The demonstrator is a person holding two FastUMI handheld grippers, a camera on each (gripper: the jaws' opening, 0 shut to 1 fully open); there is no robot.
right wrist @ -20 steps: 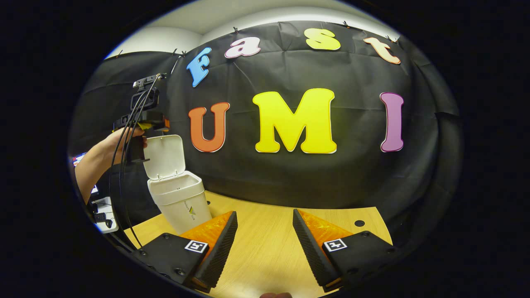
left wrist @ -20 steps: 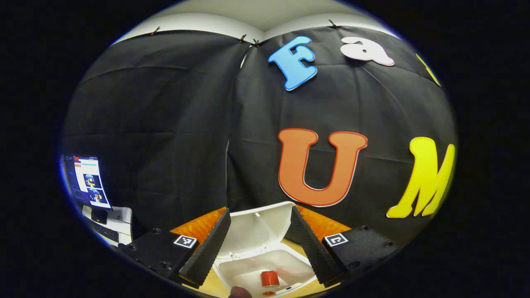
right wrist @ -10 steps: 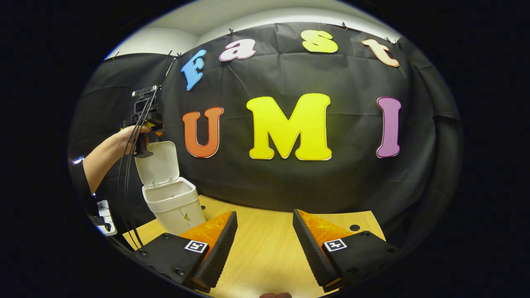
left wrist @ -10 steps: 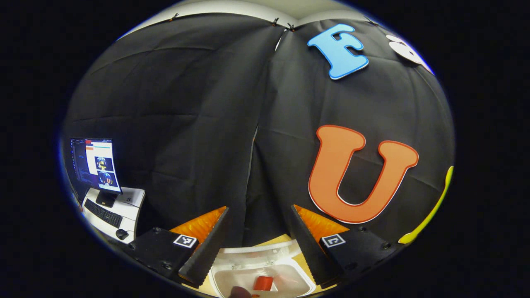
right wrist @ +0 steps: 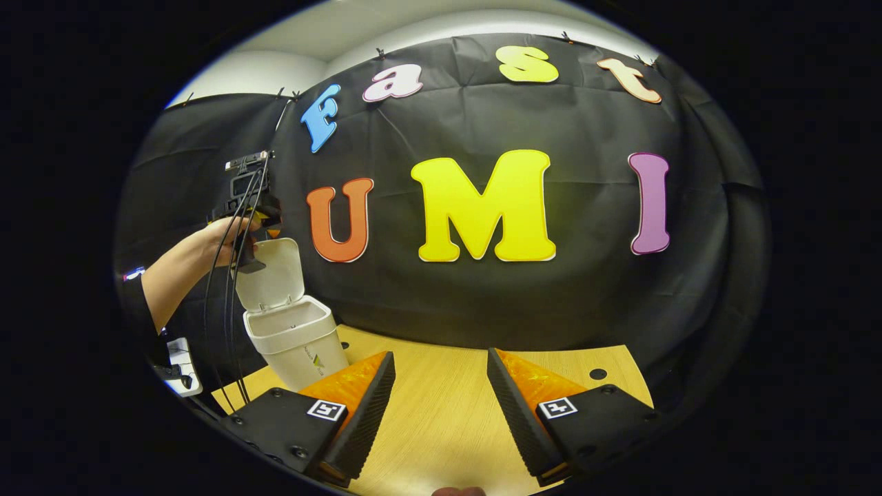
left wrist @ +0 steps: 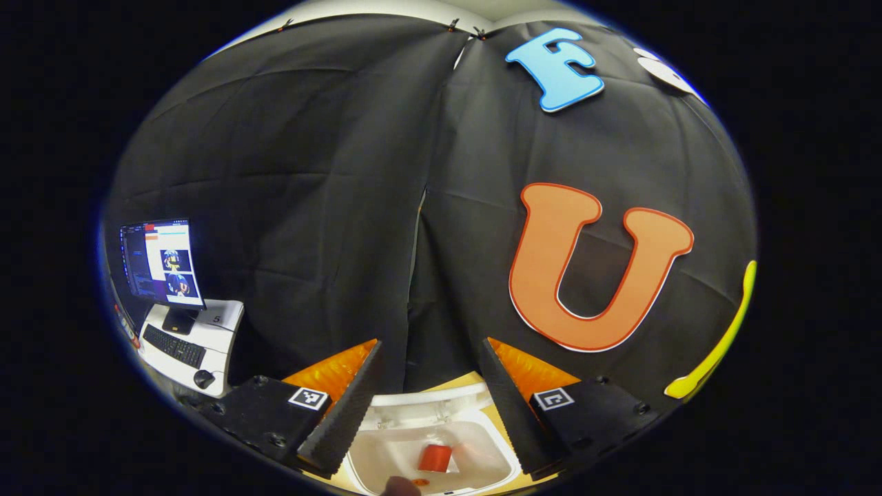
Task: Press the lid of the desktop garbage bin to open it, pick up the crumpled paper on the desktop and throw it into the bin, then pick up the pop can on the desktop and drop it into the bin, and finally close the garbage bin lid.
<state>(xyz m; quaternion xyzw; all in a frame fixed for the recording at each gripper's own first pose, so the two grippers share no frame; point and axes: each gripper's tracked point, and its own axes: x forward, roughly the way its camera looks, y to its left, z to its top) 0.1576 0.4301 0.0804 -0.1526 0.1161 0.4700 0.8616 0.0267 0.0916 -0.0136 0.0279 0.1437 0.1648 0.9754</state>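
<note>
The white desktop bin (right wrist: pixel 298 339) stands at the table's left end with its lid (right wrist: pixel 274 277) raised. In the left gripper view I look down into the bin (left wrist: pixel 386 461), where the red pop can (left wrist: pixel 434 457) lies on the bottom. The lid's top edge (left wrist: pixel 427 398) shows as a narrow white band between my fingers. My left gripper (left wrist: pixel 428 403) is open right above that edge. In the right gripper view a hand (right wrist: pixel 220 238) holds the left gripper (right wrist: pixel 249 258) at the lid's top. My right gripper (right wrist: pixel 435 406) is open over bare table, holding nothing.
The wooden table (right wrist: pixel 448 386) stretches right of the bin, with a small round hole (right wrist: pixel 598 373) near its far right. Off the table's left side, a monitor (left wrist: pixel 162 265), keyboard (left wrist: pixel 176 348) and mouse (left wrist: pixel 202 377) sit on a white stand. Black cloth walls close the back.
My left gripper has swung from facing the lid's inner face to a spot over its top edge, sinking slightly. The lid now shows edge-on. The right gripper has barely moved.
</note>
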